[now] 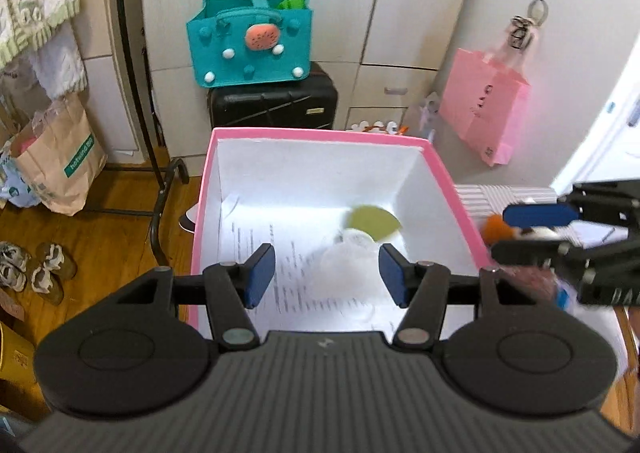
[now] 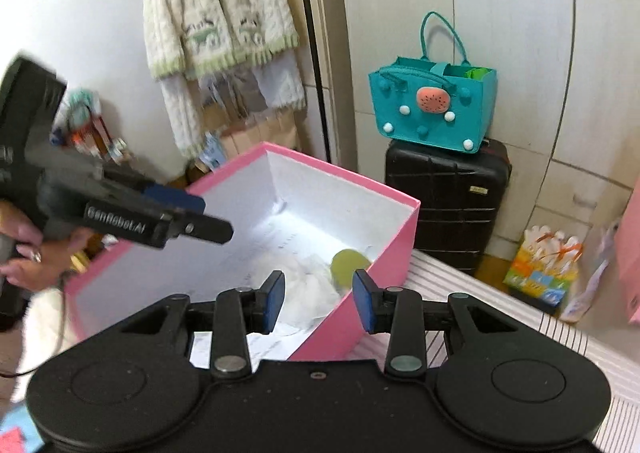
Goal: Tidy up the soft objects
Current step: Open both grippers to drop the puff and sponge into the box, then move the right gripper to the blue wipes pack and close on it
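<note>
left wrist: close, above pink box (image 1: 320, 135), facing down-forward | right wrist: from its right corner | shared: box interior

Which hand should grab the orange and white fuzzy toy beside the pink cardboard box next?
Probably right. The right gripper hovers beside the orange and white fuzzy toy, jaws empty; the left gripper hangs over the pink cardboard box.

We hold both grippers tilted downward: left gripper (image 1: 327, 273) jaws apart and empty, right gripper (image 2: 319, 301) likewise.
</note>
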A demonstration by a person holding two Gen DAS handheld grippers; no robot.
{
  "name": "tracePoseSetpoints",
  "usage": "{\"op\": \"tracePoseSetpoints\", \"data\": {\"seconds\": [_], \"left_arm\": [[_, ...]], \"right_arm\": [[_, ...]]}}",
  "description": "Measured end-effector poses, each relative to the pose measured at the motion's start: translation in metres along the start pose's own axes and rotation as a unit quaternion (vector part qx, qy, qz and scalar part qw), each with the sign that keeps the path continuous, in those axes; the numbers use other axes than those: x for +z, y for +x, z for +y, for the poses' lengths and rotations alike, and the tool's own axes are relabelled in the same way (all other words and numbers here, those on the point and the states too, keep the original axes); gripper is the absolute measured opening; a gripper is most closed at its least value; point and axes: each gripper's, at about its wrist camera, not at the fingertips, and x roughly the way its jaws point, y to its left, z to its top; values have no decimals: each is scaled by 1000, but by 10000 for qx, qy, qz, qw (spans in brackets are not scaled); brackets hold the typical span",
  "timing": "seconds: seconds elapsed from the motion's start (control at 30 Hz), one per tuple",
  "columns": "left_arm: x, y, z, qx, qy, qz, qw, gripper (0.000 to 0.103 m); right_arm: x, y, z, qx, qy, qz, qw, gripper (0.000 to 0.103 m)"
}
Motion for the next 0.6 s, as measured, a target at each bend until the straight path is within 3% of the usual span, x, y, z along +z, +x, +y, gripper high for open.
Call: {"op": "tracePoseSetpoints", "data": {"seconds": [0.23, 0.6], "left_arm": [[-19, -60, -22, -224, 441, -175, 9986, 57], [-52, -131, -54, -330, 819, -353, 9955, 60]], "right_arm": [[-14, -46, 13, 263, 48, -112, 9996, 43], [-45, -117, 47, 126, -250, -295, 9992, 46]]}}
